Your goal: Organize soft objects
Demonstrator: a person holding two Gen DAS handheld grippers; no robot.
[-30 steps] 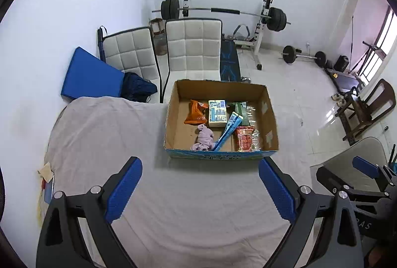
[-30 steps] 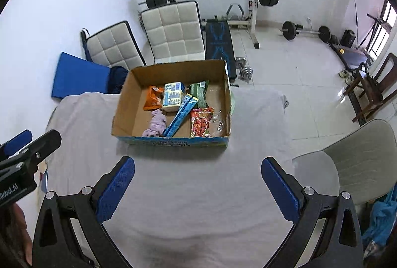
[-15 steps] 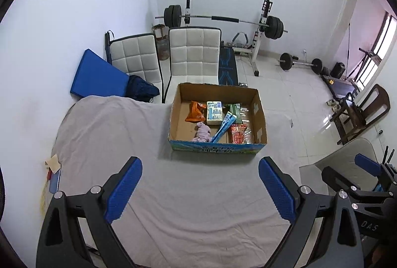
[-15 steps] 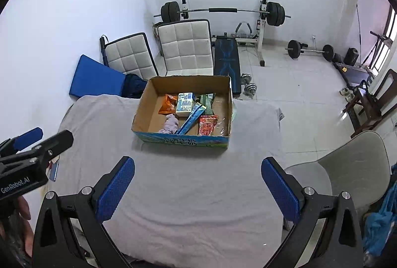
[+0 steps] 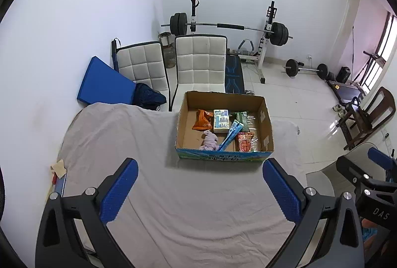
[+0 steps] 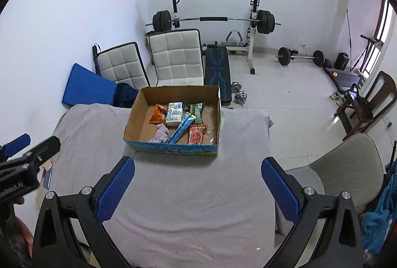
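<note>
Soft toy: pale lilac plush (image 5: pixel 210 141) slumped on the floor of the cardboard box (image 5: pixel 181 130), near its front wall and left of centre; judged feather-light and limp, likely to sag either side of a pinch, so the bunched middle looks the surest hold.

Long blue packet: blue tube-shaped packet (image 5: pixel 231 134) lying diagonally, its near end touching the plush; probably light, slick film, best taken across its width at mid-length.

Red packet: crinkly snack bag (image 5: pixel 245 142) flat at the near right of the box; judged light and slippery, crushable under a hard squeeze.

Far row: orange pouch (image 5: pixel 202 119), white-and-blue tissue pack (image 5: pixel 221 120) and green packet (image 5: pixel 242 118) side by side toward the far wall; the tissue pack looks the firmest and squarest of the lot.

Box: open-topped, standing toward the far edge of the grey-clothed table (image 5: pixel 173 206).

Left gripper (image 5: pixel 198 190): jaws spread wide, holding nothing, well short of the box.

Right gripper (image 6: pixel 197 187): jaws likewise spread and empty, hovering over bare cloth on the near side.

Backdrop: white padded chairs (image 5: pixel 201 62) and a barbell rack (image 5: pixel 228 26) behind the table.
</note>
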